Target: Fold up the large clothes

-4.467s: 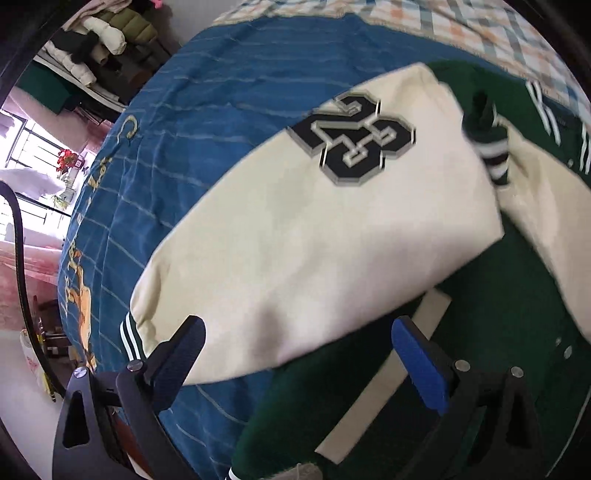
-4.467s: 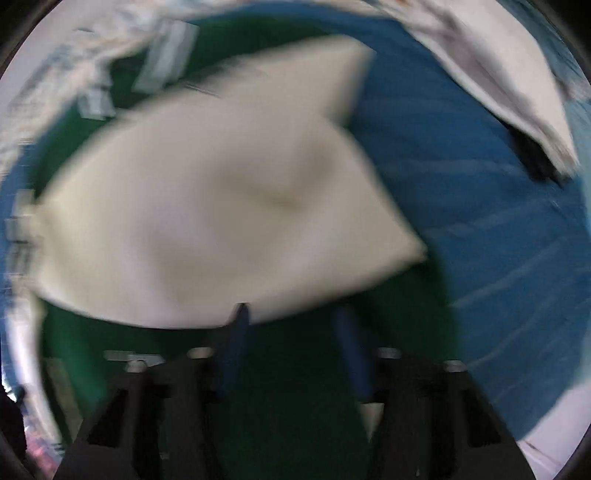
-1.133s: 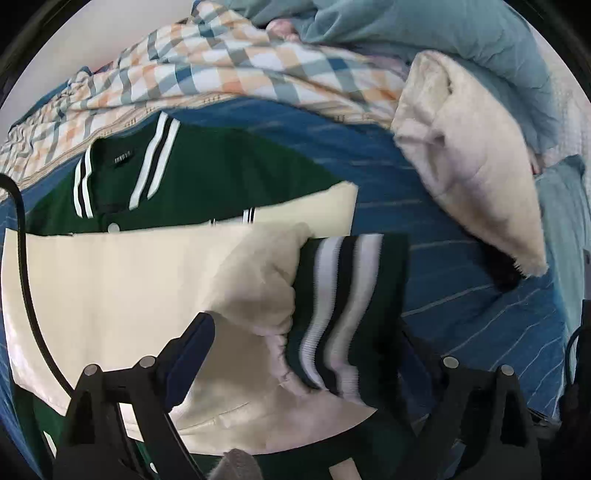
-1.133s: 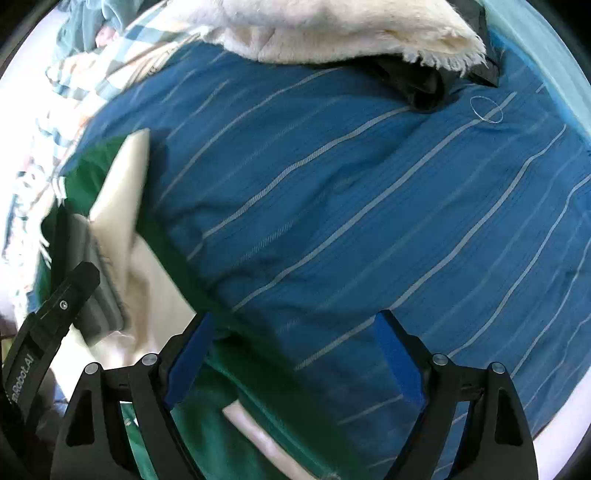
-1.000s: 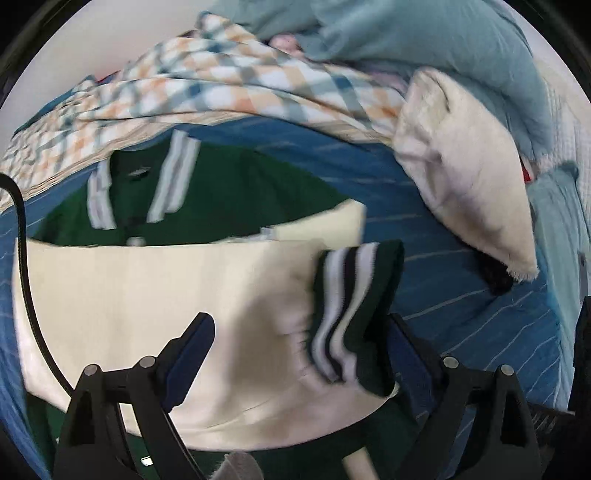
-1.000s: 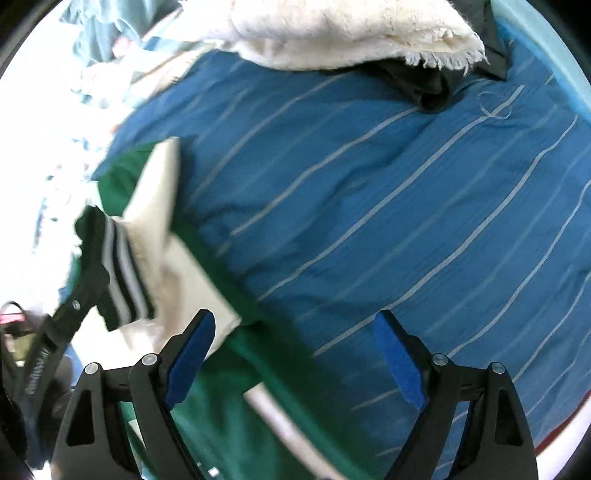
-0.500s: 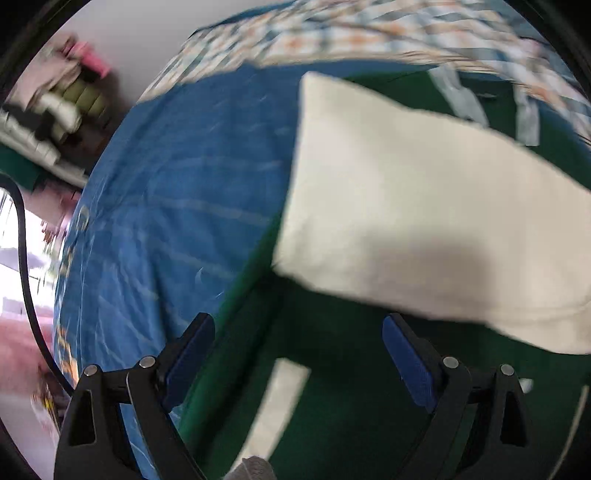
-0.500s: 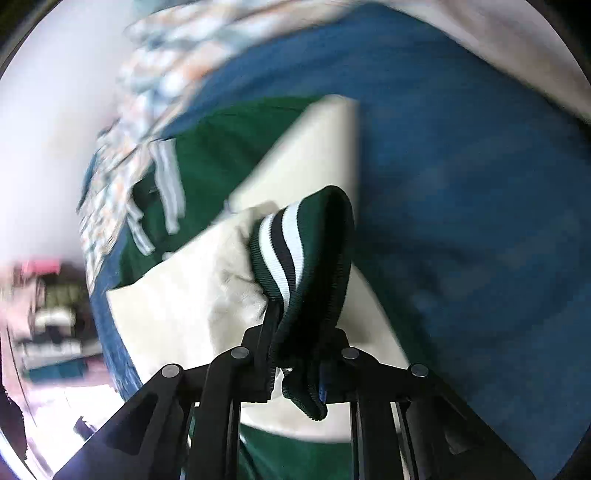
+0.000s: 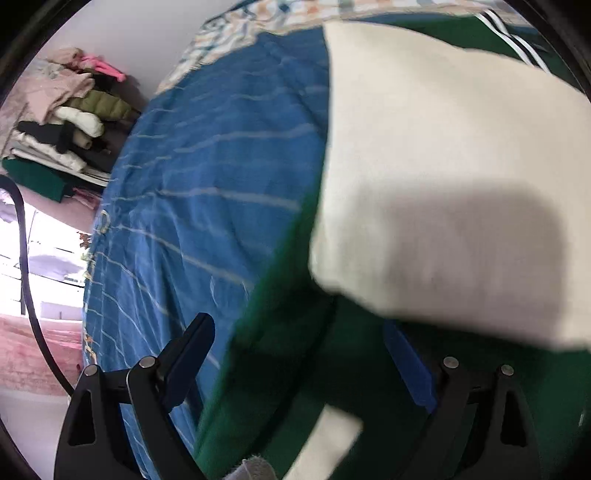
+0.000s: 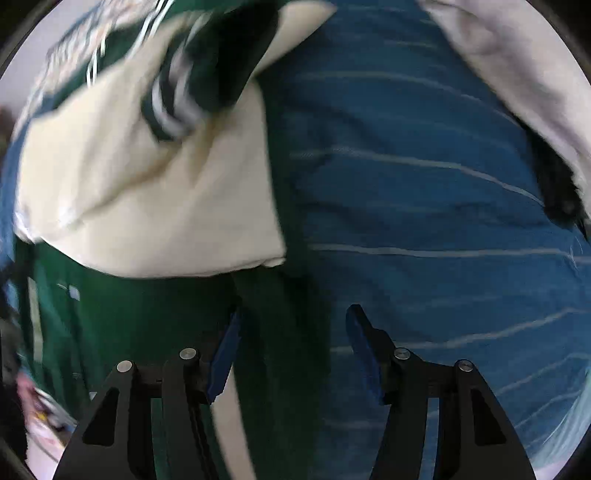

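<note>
Left wrist view: green varsity jacket [image 9: 332, 369] lies flat on the bed [image 9: 207, 192], its side edge running between the left gripper [image 9: 295, 354] fingers. Cream sleeves [image 9: 443, 184] are already folded in across the body, lying just ahead of the fingers; striped collar [image 9: 517, 40] shows at the far end, beyond the sleeves. A pale strip of the front shows near the right-hand finger.

Progress, judged: sleeve stage done on both sides. Remaining: folding the green body, which is spread at full length, not yet doubled over.

Left gripper: fingers wide apart, nothing clamped; one finger [image 9: 188, 354] over the blue striped cover, the other over green cloth. Whether the tips touch fabric I cannot tell; frame is blurred.

Right wrist view: same jacket [image 10: 129, 325], its opposite side edge passing between the right gripper [image 10: 291, 350] fingers. Folded cream sleeve [image 10: 155, 206] ahead and to the left of the fingers, striped green cuff [image 10: 192, 85] resting on top of it, further out. Right fingers partly apart, having just been opening; the edge lies between them but no pad presses on it, so nothing is clamped.

Appearance: thick, soft cloth; cream panels smooth with light creases near the cuff; heavy motion blur.

Surroundings: white fleecy blanket [image 10: 517, 74] far right of the right fingers; checked bedding [image 9: 295, 14] beyond the collar; stacked clothes [image 9: 66, 122] beside the bed.
</note>
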Motion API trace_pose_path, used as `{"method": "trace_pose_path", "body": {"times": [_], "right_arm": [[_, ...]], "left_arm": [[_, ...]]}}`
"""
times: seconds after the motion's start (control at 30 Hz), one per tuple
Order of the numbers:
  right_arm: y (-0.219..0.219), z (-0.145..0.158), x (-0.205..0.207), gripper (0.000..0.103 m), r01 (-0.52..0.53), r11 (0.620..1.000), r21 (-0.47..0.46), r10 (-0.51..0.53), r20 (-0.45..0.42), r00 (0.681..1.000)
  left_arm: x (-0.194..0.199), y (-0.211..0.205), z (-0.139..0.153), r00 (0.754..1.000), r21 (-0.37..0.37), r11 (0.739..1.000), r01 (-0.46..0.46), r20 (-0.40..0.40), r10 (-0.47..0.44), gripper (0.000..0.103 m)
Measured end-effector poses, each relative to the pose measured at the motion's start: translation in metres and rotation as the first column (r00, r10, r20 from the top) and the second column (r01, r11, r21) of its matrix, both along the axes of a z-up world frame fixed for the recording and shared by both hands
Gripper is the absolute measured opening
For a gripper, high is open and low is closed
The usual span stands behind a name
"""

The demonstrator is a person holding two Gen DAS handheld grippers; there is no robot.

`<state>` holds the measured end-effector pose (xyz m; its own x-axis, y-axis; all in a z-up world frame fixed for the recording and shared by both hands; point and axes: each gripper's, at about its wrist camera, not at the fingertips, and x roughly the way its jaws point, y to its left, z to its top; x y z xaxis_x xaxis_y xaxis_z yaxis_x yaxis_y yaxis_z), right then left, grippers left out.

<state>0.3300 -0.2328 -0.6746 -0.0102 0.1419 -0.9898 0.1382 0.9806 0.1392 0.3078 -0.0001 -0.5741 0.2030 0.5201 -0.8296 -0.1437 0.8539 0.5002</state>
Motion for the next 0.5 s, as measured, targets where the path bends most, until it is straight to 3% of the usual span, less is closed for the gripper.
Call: {"method": "trace_pose_path", "body": {"times": [0.13, 0.23, 0.37, 0.43, 0.47, 0.5], "right_arm": [[-0.002, -0.003, 0.021, 0.044, 0.141, 0.990, 0.018, -0.142, 0.110, 0.984], [-0.015, 0.001, 0.025, 0.040, 0.249, 0.965, 0.086, -0.260, 0.162, 0.952], [-0.058, -0.011, 0.007, 0.040, 0.457, 0.870, 0.186, -0.486, 0.161, 0.859], [-0.065, -0.016, 0.004, 0.040, 0.514, 0.833, 0.204, -0.545, 0.145, 0.826], [-0.064, -0.016, 0.007, 0.039, 0.520, 0.831, 0.199, -0.549, 0.132, 0.826], [-0.059, -0.013, 0.012, 0.039, 0.484, 0.859, 0.169, -0.506, 0.128, 0.853]], "left_arm": [[0.021, 0.012, -0.004, 0.998, 0.003, 0.998, -0.064, 0.015, 0.064, 0.095], [0.028, 0.024, -0.005, 0.995, 0.000, 0.995, -0.096, 0.035, 0.096, 0.098], [0.037, 0.041, -0.004, 0.988, -0.029, 0.989, -0.142, 0.053, 0.143, 0.100], [0.040, 0.045, -0.004, 0.988, -0.034, 0.989, -0.145, 0.052, 0.147, 0.100], [0.041, 0.045, -0.004, 0.988, -0.037, 0.989, -0.145, 0.047, 0.146, 0.100], [0.040, 0.042, -0.004, 0.989, -0.031, 0.990, -0.140, 0.042, 0.141, 0.100]]}}
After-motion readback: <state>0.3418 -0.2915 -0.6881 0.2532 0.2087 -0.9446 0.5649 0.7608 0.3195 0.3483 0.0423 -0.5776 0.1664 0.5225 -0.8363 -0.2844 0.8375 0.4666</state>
